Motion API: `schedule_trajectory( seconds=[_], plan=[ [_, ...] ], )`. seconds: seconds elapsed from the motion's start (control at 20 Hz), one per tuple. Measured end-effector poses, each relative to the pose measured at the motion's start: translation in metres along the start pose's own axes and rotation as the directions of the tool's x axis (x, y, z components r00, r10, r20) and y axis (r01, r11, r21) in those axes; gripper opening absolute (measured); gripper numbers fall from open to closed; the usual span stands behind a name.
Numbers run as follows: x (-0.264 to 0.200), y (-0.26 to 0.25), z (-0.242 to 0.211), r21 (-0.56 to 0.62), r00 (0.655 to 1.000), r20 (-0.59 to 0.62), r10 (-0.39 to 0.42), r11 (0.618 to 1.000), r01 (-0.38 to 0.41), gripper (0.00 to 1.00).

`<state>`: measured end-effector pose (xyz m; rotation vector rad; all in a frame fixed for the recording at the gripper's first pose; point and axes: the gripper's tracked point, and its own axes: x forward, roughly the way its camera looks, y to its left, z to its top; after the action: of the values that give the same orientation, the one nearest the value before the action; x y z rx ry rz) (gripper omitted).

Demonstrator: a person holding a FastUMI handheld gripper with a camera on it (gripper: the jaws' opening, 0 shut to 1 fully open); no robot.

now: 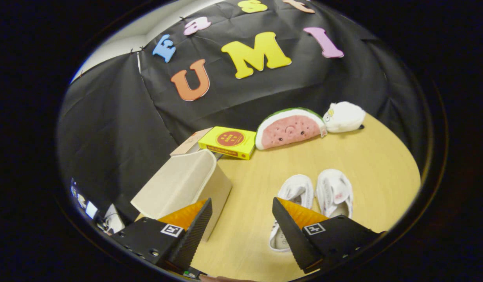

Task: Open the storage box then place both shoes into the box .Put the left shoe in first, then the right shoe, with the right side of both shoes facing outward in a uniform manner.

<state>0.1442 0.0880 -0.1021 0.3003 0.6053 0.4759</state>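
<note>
Gripper (pixel 241 219) wide open, holding nothing. Storage box (pixel 186 184), lid down, sits just ahead of its left finger; likely light, stiff, best lifted at the lid edge. Soft shoes (pixel 316 196) lie ahead-right on the counter (pixel 366 156).

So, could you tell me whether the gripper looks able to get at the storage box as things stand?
Probably yes. The gripper has its jaws open with nothing between them, and the storage box stands closed just ahead of one jaw on the table. The shoes lie off to the other side.
</note>
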Motion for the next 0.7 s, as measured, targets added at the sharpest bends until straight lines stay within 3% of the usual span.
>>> schedule_trajectory(
  seconds=[0.15, 0.25, 0.4, 0.5, 0.7],
  plan=[
    [0.029, 0.017, 0.01, 0.084, 0.99, -0.039, 0.133, 0.988, -0.13, 0.93],
    [0.044, 0.035, 0.014, 0.161, 0.969, -0.051, 0.242, 0.959, -0.232, 0.94],
    [0.071, 0.065, 0.016, 0.277, 0.905, -0.084, 0.417, 0.882, -0.381, 0.93],
    [0.095, 0.069, 0.013, 0.318, 0.888, -0.1, 0.45, 0.86, -0.4, 0.93],
    [0.108, 0.091, 0.006, 0.463, 0.8, -0.108, 0.59, 0.742, -0.485, 0.93]
  ],
)
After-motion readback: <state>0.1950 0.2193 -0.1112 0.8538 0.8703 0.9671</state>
